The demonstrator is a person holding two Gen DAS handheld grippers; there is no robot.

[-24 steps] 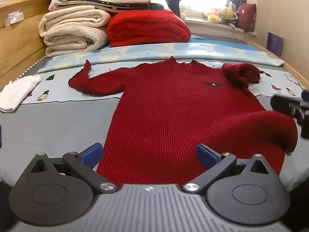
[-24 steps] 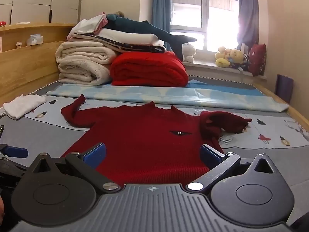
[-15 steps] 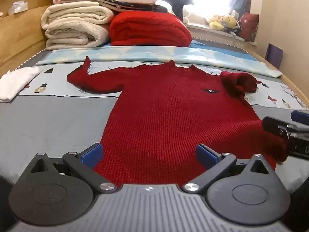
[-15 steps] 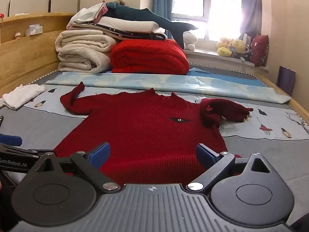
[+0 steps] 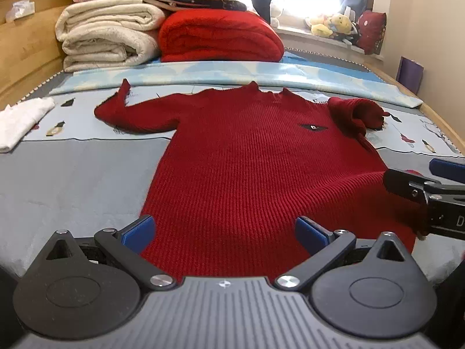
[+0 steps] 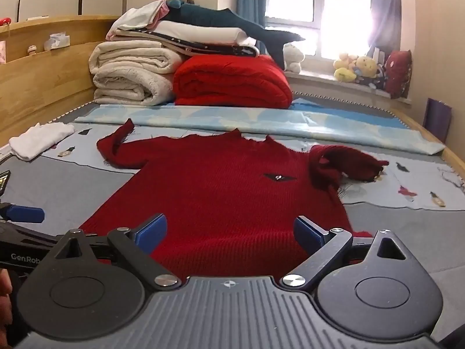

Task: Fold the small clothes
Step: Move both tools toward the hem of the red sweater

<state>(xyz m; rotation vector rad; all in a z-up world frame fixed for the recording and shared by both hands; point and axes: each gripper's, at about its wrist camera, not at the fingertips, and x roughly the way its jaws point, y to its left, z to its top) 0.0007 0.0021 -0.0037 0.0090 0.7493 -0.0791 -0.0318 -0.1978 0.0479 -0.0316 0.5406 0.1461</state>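
Observation:
A dark red knit sweater (image 5: 255, 157) lies face up on the bed, collar at the far end, hem nearest me; it also shows in the right wrist view (image 6: 221, 192). Its left sleeve (image 5: 130, 113) stretches out flat. Its right sleeve (image 5: 357, 113) is bunched up. My left gripper (image 5: 225, 229) is open over the hem, empty. My right gripper (image 6: 229, 229) is open over the hem's right part, empty. The right gripper's fingers (image 5: 407, 183) enter the left wrist view beside the hem's raised right corner.
A white folded cloth (image 5: 20, 119) lies at the left. Folded cream blankets (image 5: 107, 37) and a red blanket (image 5: 221, 37) are stacked at the far end. A light blue sheet (image 5: 232, 72) runs across behind the collar. Wooden bed rails border both sides.
Both grippers have moved down and closer to the hem. The hem's lifted right corner has sunk lower toward the bed.

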